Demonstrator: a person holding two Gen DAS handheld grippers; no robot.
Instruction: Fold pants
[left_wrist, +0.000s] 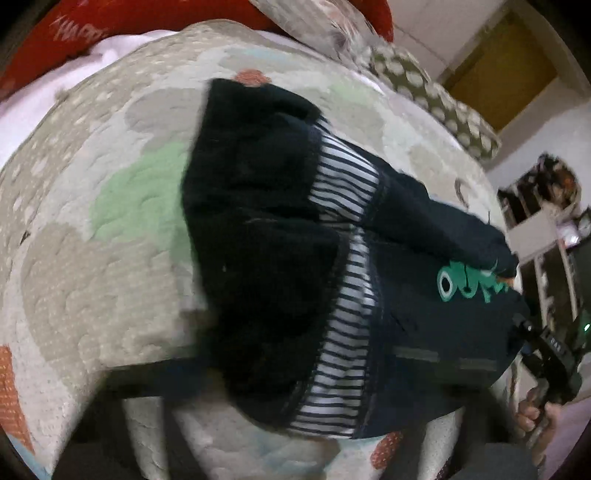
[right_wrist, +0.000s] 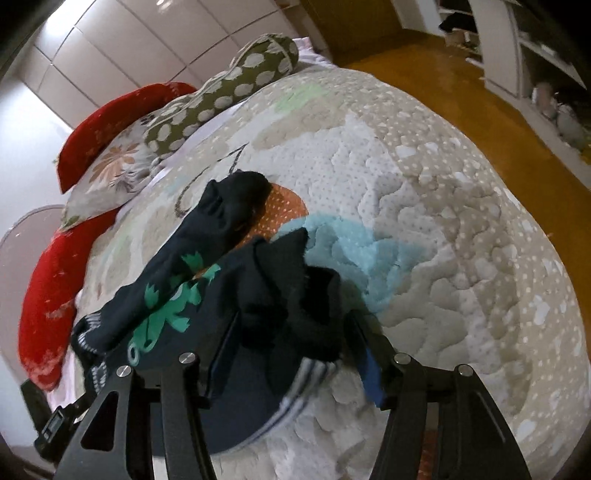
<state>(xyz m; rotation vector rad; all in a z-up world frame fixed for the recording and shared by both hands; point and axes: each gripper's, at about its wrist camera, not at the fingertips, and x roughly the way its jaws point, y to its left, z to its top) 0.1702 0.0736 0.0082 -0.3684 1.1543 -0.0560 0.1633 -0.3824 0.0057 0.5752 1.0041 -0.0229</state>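
Near bed's (right_wrist: 461, 184) foot edge: right gripper (right_wrist: 295, 343) spread, straddling dark pants' (right_wrist: 177, 288) cuff; legs run toward pillows; left gripper's jaws unclear.

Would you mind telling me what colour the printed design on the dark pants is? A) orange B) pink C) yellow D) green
D: the dark pants lying on the quilt carry a green printed design, also visible in the left wrist view.
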